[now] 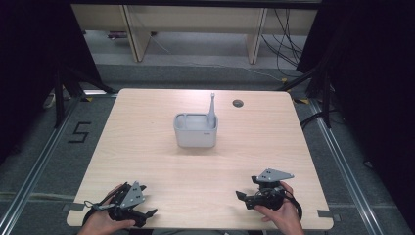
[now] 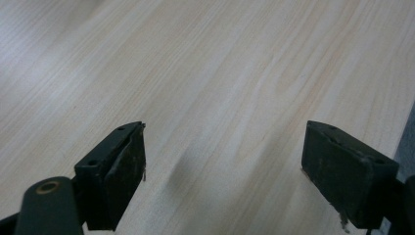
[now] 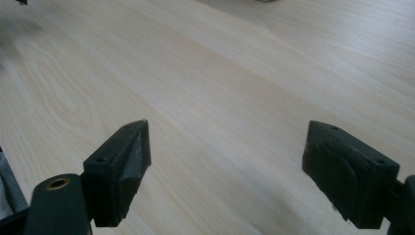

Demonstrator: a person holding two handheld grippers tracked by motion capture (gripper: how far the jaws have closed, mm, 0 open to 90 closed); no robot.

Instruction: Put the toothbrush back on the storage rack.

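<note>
Wooden bench (image 1: pixel 161 161), pale, on grey floor | left gripper (image 1: pixel 142 211) at near left edge, jaws wide, holding nothing | right gripper (image 1: pixel 247 187) at near right, jaws wide, holding nothing | grey caddy (image 1: pixel 195 131) mid-bench, well apart from both | brush (image 1: pixel 212 111) upright in its right compartment

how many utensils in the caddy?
1: a grey utensil stands upright at the right end of the grey caddy, mid-table. Anything lying low inside could be hidden by its walls.

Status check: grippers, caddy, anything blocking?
Left gripper and right gripper open, empty, at near edge. Grey caddy mid-table, utensil upright inside. Path clear.
</note>
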